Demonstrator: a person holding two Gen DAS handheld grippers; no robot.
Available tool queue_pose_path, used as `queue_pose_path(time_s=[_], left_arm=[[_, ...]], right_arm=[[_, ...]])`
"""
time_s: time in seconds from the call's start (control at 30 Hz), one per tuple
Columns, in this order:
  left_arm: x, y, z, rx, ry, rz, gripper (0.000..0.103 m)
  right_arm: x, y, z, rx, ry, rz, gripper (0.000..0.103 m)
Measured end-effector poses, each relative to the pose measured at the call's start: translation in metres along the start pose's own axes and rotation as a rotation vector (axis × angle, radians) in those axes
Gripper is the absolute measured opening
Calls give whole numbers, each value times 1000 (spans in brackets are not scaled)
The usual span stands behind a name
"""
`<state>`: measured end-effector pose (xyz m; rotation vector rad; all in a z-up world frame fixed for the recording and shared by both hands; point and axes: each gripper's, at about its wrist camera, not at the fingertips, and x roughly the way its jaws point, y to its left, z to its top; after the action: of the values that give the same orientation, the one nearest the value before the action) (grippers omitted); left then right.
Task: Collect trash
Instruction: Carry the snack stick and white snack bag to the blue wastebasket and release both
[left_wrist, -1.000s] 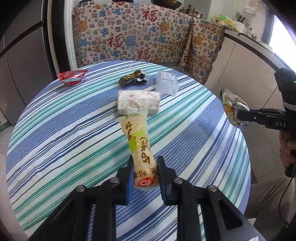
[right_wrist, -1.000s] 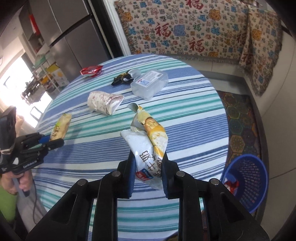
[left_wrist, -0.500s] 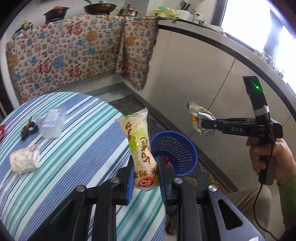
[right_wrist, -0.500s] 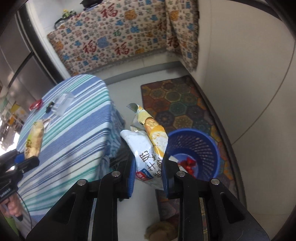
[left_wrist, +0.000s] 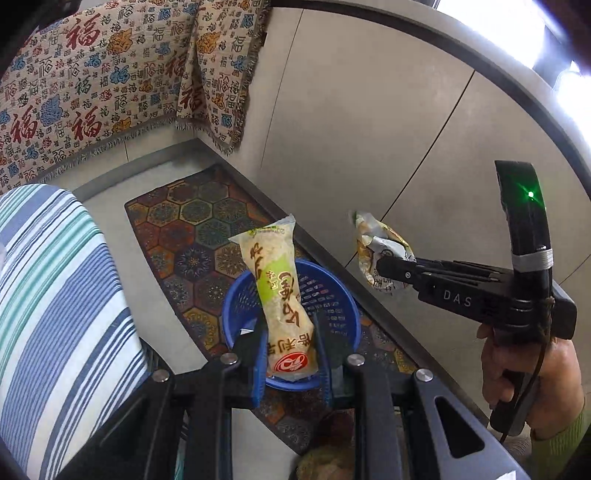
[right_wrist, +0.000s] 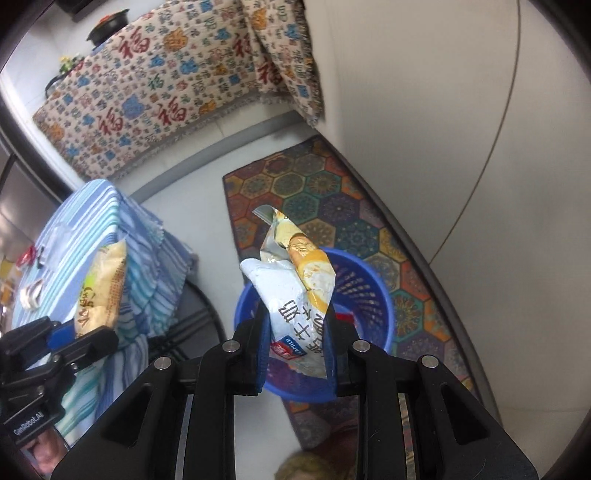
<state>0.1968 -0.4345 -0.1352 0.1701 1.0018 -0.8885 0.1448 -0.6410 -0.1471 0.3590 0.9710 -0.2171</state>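
My left gripper (left_wrist: 291, 363) is shut on a long cream snack packet (left_wrist: 279, 291) with a green patch and a red logo, held upright above the blue mesh basket (left_wrist: 334, 299) on the floor. My right gripper (right_wrist: 297, 354) is shut on a crumpled white and yellow wrapper (right_wrist: 295, 280), also over the blue basket (right_wrist: 364, 291), which has a red scrap inside. In the left wrist view the right gripper (left_wrist: 384, 267) shows at the right with its white and yellow wrapper (left_wrist: 376, 247). In the right wrist view the left gripper (right_wrist: 79, 334) shows at the left with the cream packet (right_wrist: 99, 284).
A round table with a striped blue and green cloth (left_wrist: 48, 295) stands left of the basket, with several bits of trash (right_wrist: 31, 273) on it. A patterned hexagon rug (right_wrist: 325, 192) lies under the basket. Grey cabinet fronts (left_wrist: 369, 129) close the right side.
Both grippers have swung away from the table with their wrappers and now hang over the blue basket. The grips have not changed.
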Motion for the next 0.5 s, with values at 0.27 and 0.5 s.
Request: queue_pose_path(time_s=[0.27,0.5], left_arm=[[47,-3,4,10,36,6,23],[70,-10,6,17,53,-9,23]], right_arm=[[16,-28,-1,49,20,37,24],[26,-34,5,67,39,34,24]])
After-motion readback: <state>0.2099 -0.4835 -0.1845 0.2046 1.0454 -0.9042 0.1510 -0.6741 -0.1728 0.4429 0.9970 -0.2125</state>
